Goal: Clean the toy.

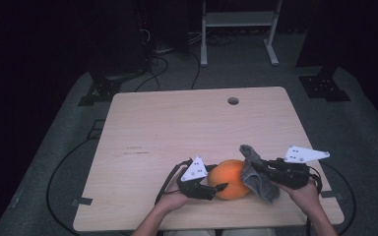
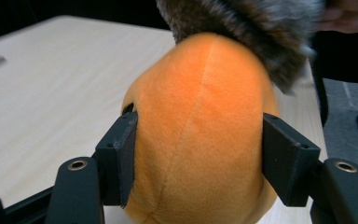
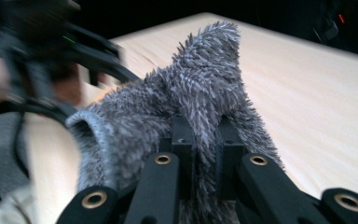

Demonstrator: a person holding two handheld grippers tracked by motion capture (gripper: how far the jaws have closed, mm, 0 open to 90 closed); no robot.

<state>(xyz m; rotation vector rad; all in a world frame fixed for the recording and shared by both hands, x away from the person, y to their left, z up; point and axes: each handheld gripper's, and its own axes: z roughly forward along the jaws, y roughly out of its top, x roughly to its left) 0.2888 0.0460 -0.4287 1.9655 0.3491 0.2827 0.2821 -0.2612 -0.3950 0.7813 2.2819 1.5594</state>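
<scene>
Left tongs (image 1: 215, 186) are spread wide & squeeze the soft orange ball (image 1: 231, 178) on both sides. Right tongs (image 1: 258, 168) are pinched nearly closed on a fuzzy grey cloth (image 1: 257, 173), w/ the cloth pressed on the ball's right side. Ball sits on the light wood table (image 1: 177, 128), near the front edge. Room behind is dark, w/ cables (image 1: 155, 64) on the grey floor (image 1: 54, 147).

Your high view looks forward and down over the table (image 1: 177, 128), while both gripper views sit close along their jaws, sharing its light wooden top.
</scene>
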